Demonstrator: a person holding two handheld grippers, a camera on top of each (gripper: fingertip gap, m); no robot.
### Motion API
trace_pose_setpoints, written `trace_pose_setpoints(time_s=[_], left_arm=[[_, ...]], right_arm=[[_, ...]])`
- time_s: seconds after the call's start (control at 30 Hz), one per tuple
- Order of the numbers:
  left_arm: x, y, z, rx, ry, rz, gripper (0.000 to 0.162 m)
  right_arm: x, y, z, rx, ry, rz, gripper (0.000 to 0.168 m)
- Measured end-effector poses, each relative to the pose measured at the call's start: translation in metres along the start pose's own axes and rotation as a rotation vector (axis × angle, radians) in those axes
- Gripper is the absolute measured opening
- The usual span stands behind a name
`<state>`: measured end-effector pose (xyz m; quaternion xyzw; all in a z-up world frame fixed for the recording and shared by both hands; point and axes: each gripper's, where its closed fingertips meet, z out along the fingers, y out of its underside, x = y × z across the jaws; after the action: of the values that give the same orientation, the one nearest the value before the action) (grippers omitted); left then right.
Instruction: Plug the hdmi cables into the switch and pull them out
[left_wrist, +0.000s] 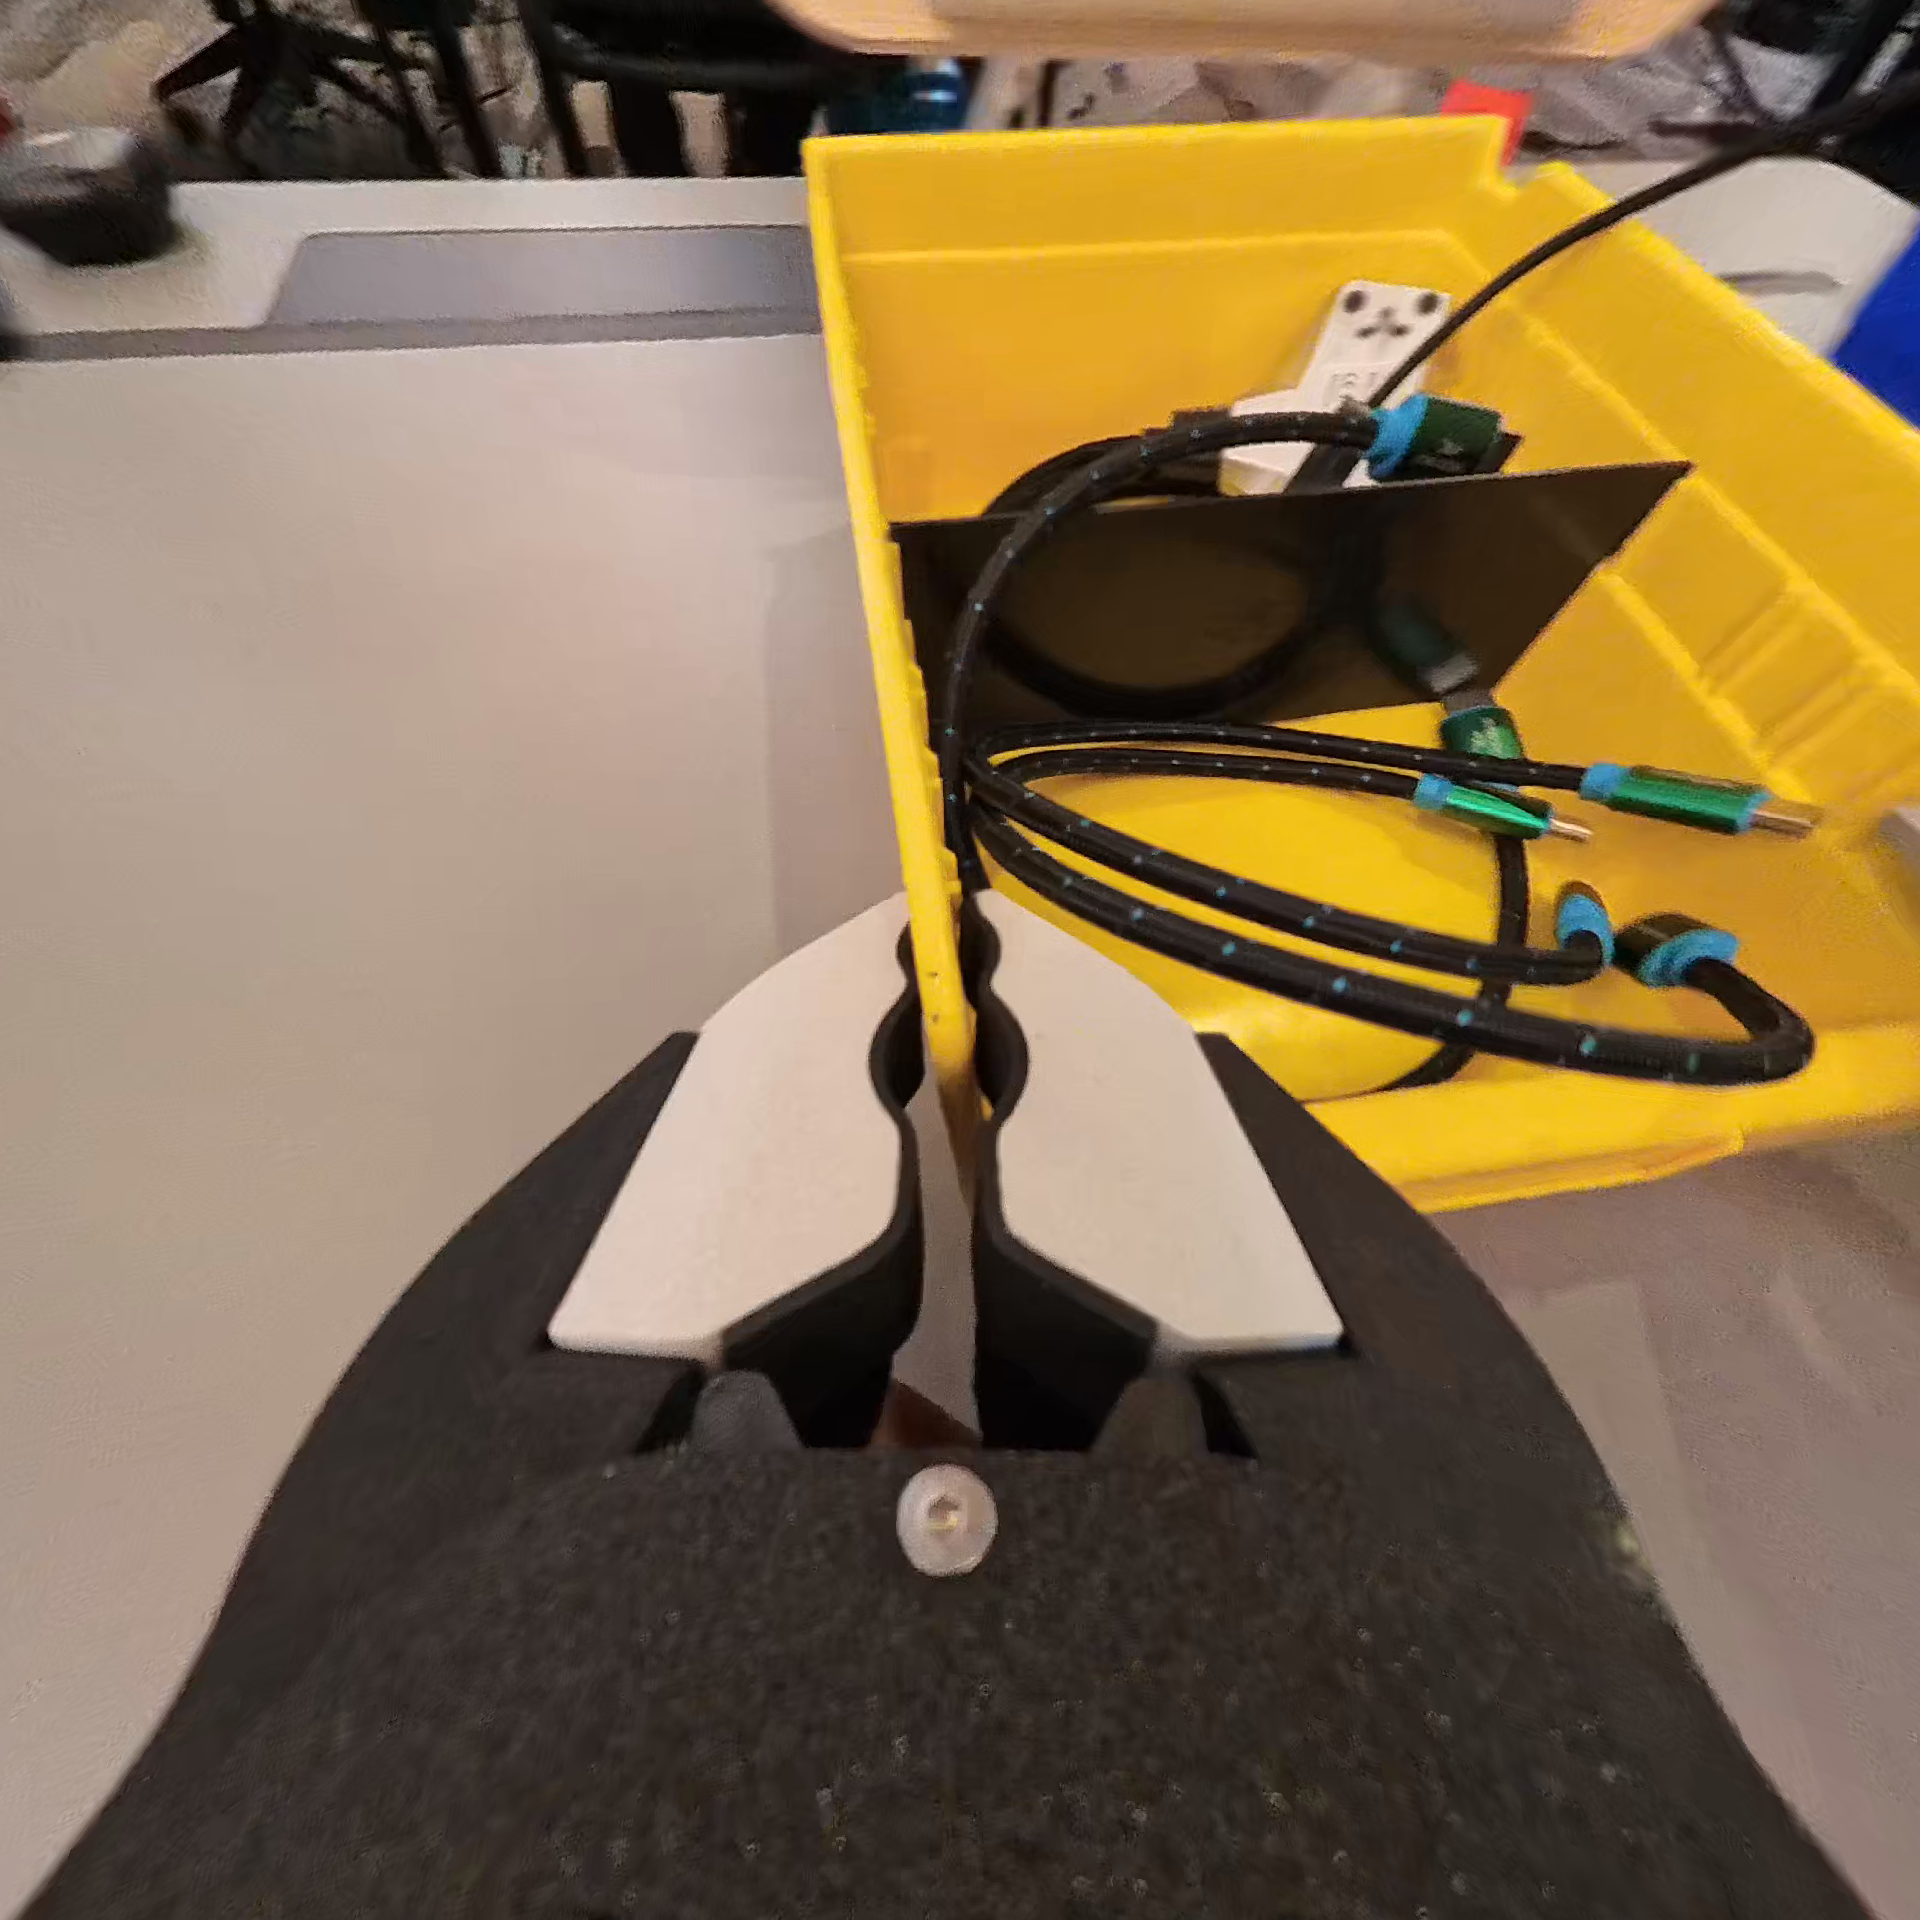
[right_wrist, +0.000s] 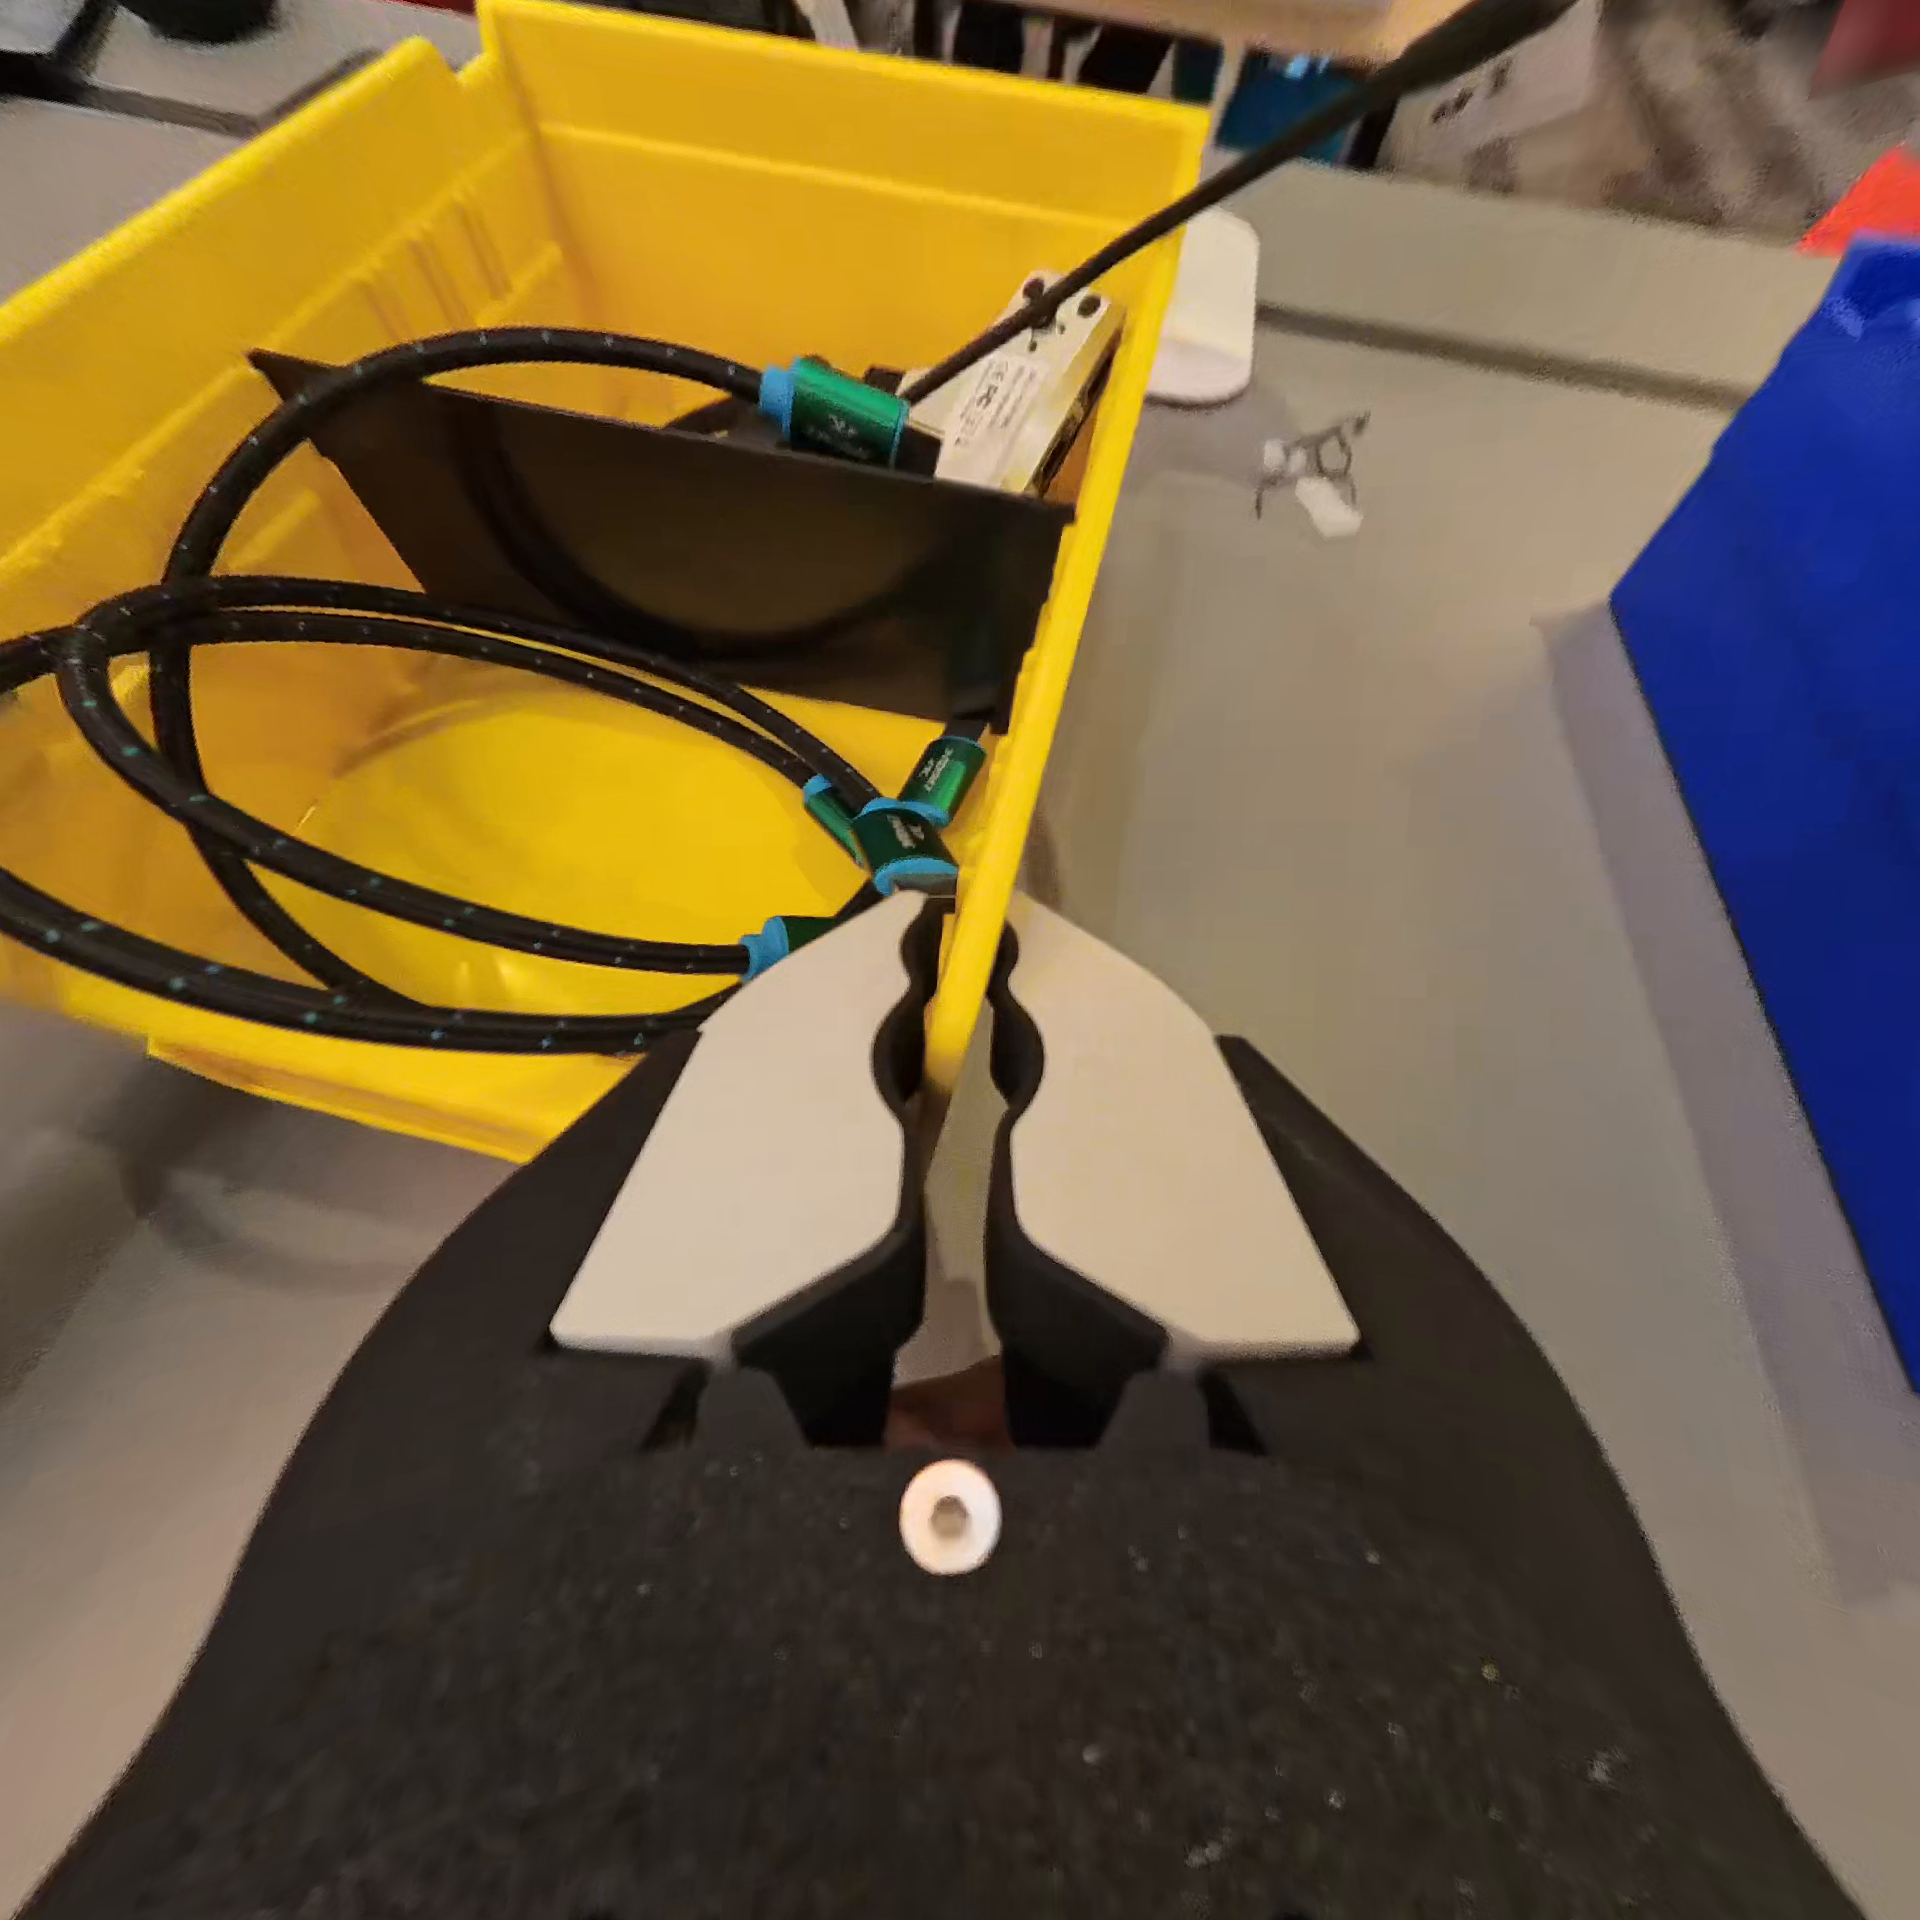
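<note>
- The left gripper (left_wrist: 948, 997) has its jaws clenched on the left side wall of a yellow bin (left_wrist: 1143, 312), one finger outside the wall and one inside.
- The right gripper (right_wrist: 961, 987) has its jaws clamped the same way on the bin's (right_wrist: 727, 208) opposite, right side wall.
- The bin rests on a grey bench (left_wrist: 416, 727), with both grippers at its near corners.
- A black divider (left_wrist: 1403, 561) stands across the bin, splitting it into a near and a far compartment.
- The white switch (right_wrist: 1023, 400) lies in the far compartment against the right wall, with a thin black wire (right_wrist: 1195, 203) running up from it and out over the rim.
- One braided black HDMI cable (right_wrist: 499, 343) arches over the divider, and its green plug (right_wrist: 836, 410) sits at the switch.
- The other HDMI cables (left_wrist: 1247, 935) lie looped in the near compartment, their green plugs (left_wrist: 1673, 798) loose near the right wall.
- A blue box (right_wrist: 1787, 727) stands on the bench (right_wrist: 1351, 831) to the right of the bin.
</note>
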<state>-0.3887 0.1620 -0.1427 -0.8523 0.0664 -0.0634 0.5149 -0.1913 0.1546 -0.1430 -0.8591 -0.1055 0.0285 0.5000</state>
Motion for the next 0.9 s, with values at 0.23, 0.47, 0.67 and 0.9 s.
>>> trace_pose_setpoints(time_s=[0.23, 0.47, 0.67, 0.9], left_arm=[[-0.131, -0.018, -0.031, 0.082, -0.141, -0.056, 0.003], [-0.223, 0.007, -0.046, 0.023, -0.141, -0.104, 0.003], [-0.231, 0.009, -0.043, 0.058, -0.146, -0.24, 0.005], [-0.237, 0.003, -0.06, 0.096, -0.219, -0.251, 0.027]], right_arm=[[-0.121, -0.038, 0.023, 0.121, -0.005, -0.098, 0.007], [-0.22, -0.046, 0.049, 0.08, -0.105, -0.109, 0.007], [-0.235, -0.043, 0.051, 0.122, -0.21, -0.218, 0.015], [-0.185, -0.045, -0.019, 0.242, -0.435, -0.339, 0.02]])
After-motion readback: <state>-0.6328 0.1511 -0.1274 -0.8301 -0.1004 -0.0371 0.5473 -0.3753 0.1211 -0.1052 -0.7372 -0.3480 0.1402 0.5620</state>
